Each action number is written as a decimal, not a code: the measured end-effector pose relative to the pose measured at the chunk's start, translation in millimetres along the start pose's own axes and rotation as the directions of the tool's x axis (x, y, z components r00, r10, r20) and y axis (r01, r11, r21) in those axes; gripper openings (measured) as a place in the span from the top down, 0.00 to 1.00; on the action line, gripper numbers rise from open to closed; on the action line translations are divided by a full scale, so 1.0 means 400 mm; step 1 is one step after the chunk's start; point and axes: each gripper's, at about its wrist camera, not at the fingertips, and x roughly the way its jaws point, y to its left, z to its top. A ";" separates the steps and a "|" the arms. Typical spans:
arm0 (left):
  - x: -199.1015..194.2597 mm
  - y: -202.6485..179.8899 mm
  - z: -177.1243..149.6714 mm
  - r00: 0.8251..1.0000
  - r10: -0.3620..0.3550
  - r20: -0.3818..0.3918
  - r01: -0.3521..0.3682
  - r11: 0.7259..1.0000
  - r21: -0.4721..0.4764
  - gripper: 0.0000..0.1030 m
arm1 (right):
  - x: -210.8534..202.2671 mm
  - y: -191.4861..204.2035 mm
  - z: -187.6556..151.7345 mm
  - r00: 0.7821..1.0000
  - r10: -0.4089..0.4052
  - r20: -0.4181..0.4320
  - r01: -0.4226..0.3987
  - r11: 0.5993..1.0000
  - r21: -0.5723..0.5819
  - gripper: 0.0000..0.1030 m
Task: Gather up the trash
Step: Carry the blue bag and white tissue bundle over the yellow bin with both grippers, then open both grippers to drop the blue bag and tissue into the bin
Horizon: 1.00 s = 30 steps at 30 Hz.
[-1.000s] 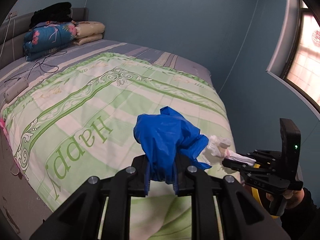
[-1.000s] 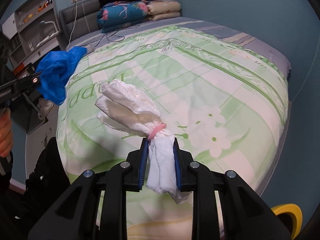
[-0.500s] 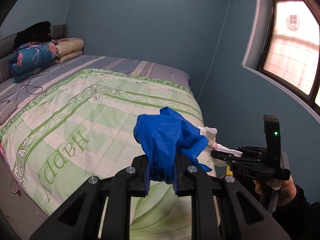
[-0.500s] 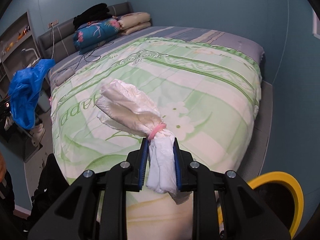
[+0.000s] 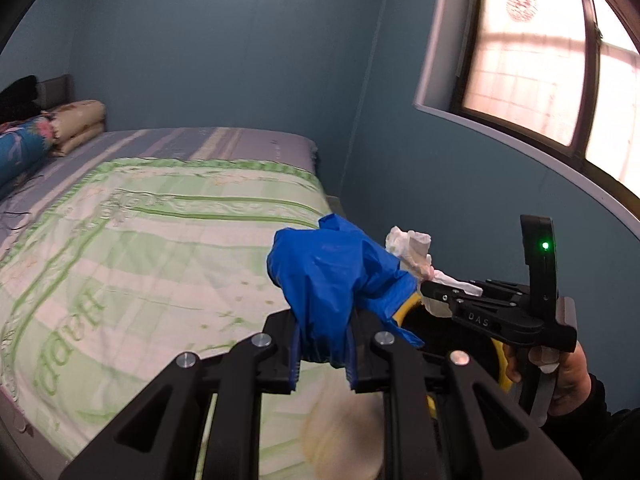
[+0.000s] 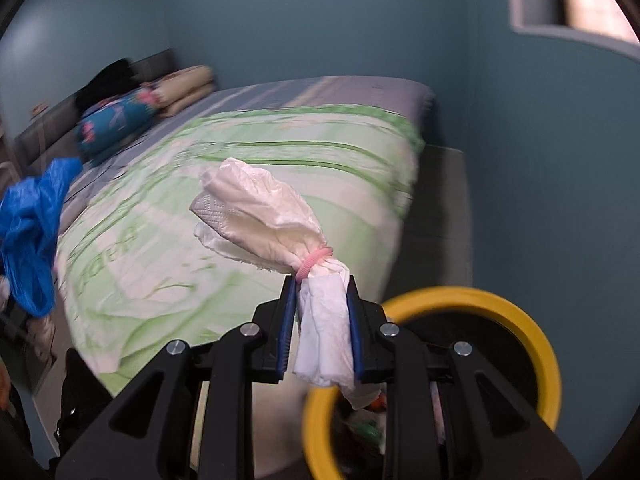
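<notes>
My left gripper [image 5: 323, 354] is shut on a crumpled blue plastic bag [image 5: 332, 280] and holds it in the air over the foot of the bed. The bag also shows at the left edge of the right wrist view [image 6: 32, 232]. My right gripper [image 6: 322, 320] is shut on a white tissue bundle [image 6: 264, 216] tied with a pink band; the bundle also shows in the left wrist view [image 5: 412, 248]. The right gripper [image 5: 444, 296] hangs over a yellow-rimmed trash bin [image 6: 532, 328] beside the bed. Some litter lies inside the bin.
The bed with its green and white quilt [image 5: 140, 240] fills the left. Folded bedding and pillows [image 6: 132, 116] lie at the headboard. A blue wall [image 5: 440, 184] and a window [image 5: 532, 52] stand to the right, with a narrow floor strip [image 6: 440, 208] between bed and wall.
Both grippers swung right, toward the wall and window, still holding their loads. The yellow bin came much further into the right wrist view, now under the right gripper.
</notes>
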 end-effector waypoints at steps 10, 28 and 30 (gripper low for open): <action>0.233 -0.200 -0.022 0.966 -0.210 -0.149 0.226 0.969 0.103 0.85 | -0.022 -0.220 -0.091 0.982 -0.175 -0.064 0.184 0.965 0.187 0.78; 0.359 -0.191 -0.090 0.943 -0.262 -0.204 0.258 0.965 -0.046 0.19 | -0.027 -0.347 -0.144 0.965 -0.248 -0.084 0.261 0.911 0.320 0.45; 0.323 -0.153 -0.085 0.962 -0.220 -0.164 0.214 0.975 -0.055 0.14 | -0.045 -0.344 -0.134 0.960 -0.277 -0.051 0.278 0.905 0.322 0.32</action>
